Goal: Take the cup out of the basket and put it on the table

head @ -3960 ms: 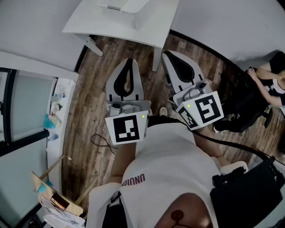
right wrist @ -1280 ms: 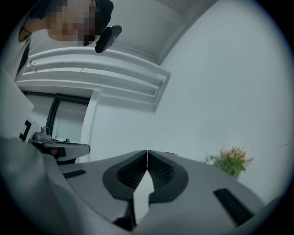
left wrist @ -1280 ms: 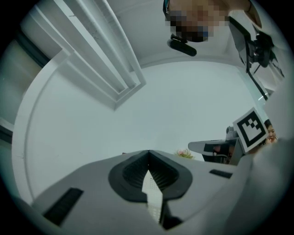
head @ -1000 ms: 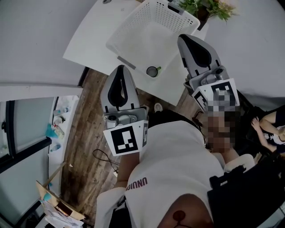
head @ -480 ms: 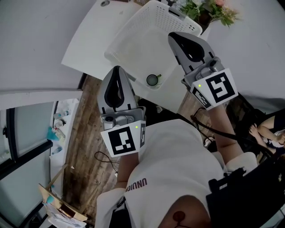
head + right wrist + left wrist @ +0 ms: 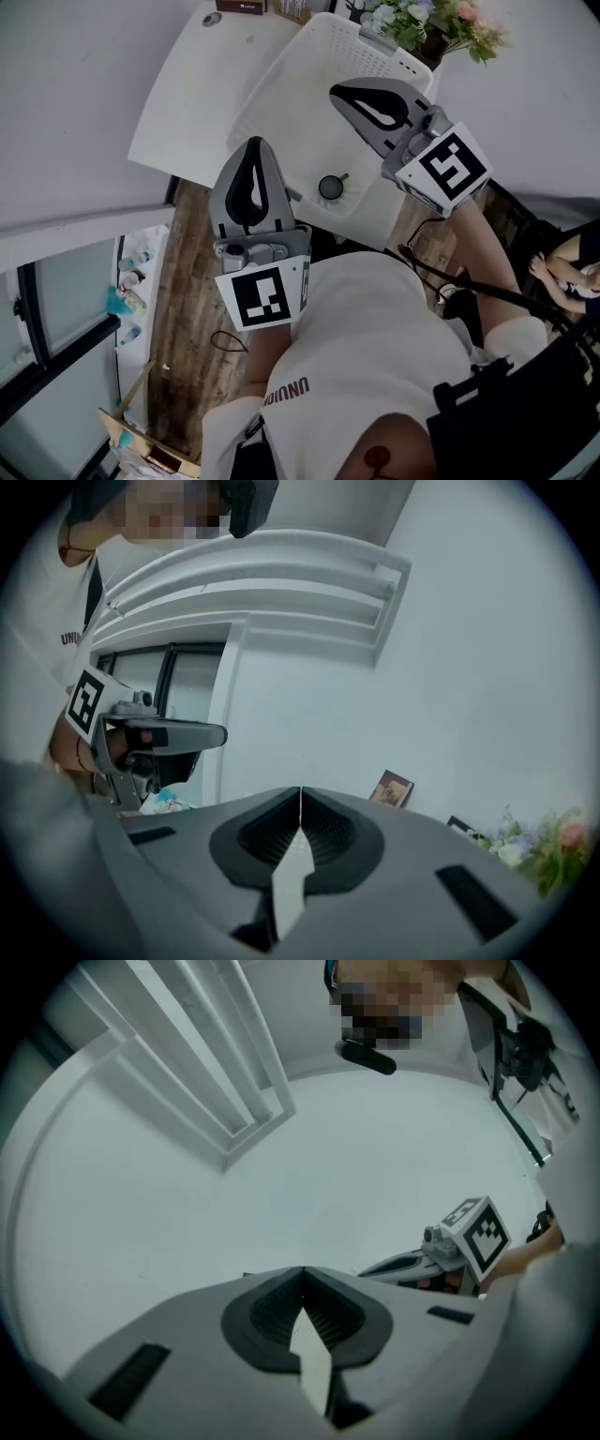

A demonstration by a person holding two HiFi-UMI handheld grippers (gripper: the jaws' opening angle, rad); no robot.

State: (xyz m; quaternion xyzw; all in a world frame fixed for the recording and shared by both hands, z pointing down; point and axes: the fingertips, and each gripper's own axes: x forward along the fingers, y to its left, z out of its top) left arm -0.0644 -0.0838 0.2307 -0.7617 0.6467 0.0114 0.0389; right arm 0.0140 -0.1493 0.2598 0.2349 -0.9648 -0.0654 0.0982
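Note:
A small dark cup (image 6: 331, 187) stands in the near corner of the white perforated basket (image 6: 300, 75), which sits on the white table (image 6: 192, 103). My right gripper (image 6: 336, 91) hangs over the basket, pointing left, above and beyond the cup, with its jaws shut and nothing between them. My left gripper (image 6: 255, 142) is shut and empty too, its tips over the table's front edge beside the basket's near left wall. In the left gripper view the shut jaws (image 6: 303, 1271) face a pale wall. The right gripper view shows closed jaws (image 6: 300, 791) as well.
A vase of flowers (image 6: 433, 23) stands past the basket. A small dark box (image 6: 246, 7) and a round object (image 6: 212, 18) lie on the table's far edge. A seated person (image 6: 567, 267) is at the right. A cluttered shelf (image 6: 131, 281) runs along the left.
The table and basket have come nearer. My right gripper has swung left and down over the basket. My left gripper has moved forward to the table's edge.

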